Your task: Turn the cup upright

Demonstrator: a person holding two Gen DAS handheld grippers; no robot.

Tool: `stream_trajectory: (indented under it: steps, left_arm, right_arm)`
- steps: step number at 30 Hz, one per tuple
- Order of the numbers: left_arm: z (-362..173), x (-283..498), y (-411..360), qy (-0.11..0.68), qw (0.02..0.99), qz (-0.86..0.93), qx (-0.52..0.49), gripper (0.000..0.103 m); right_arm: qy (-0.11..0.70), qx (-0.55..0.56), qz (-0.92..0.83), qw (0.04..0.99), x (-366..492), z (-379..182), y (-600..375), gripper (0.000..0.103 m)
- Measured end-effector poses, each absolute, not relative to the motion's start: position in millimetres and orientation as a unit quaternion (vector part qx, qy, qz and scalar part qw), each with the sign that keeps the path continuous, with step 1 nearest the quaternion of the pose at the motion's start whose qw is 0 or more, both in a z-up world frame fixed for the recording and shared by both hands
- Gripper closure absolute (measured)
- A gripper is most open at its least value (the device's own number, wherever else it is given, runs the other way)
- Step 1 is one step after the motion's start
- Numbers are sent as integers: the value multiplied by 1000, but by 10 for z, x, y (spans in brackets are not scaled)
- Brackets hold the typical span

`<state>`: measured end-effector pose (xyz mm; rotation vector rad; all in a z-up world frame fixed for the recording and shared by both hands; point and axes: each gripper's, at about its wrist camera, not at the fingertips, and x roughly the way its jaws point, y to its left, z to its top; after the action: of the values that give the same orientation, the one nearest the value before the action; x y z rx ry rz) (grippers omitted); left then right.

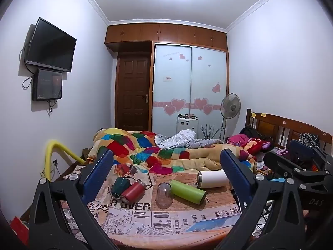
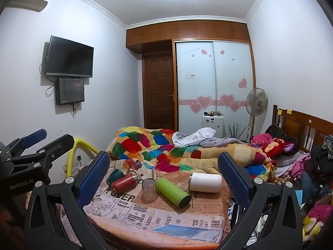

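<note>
A clear glass cup (image 1: 164, 194) stands mouth-down on the newspaper-print tablecloth (image 1: 145, 218); it also shows in the right wrist view (image 2: 148, 190). Around it lie a green bottle (image 1: 188, 191) (image 2: 172, 191), a red bottle (image 1: 133, 191) (image 2: 124, 182), a dark green cup (image 1: 120, 185) (image 2: 115, 176) on its side, and a white flask (image 1: 212, 179) (image 2: 206, 182). My left gripper (image 1: 166, 173) is open and empty, well back from the table. My right gripper (image 2: 164, 170) is open and empty, also held back. Each gripper shows in the other's view, the right one (image 1: 295, 156) and the left one (image 2: 41, 143).
A bed with a colourful patchwork blanket (image 1: 158, 152) lies just behind the table. A yellow rail (image 1: 52, 156) stands at left. A wooden headboard (image 1: 281, 127) and piled clothes are at right. A fan (image 1: 230, 106) and wardrobe stand at the back.
</note>
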<state>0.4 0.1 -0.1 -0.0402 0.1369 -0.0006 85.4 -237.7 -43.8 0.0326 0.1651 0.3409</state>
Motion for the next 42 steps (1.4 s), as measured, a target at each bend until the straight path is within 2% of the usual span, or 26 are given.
stream_trajectory:
  steps: [42]
  left_arm:
    - [-153,118,27,87,996,2,-32,0]
  right_arm:
    - [90,13,168,982,848,-528,-2397,0]
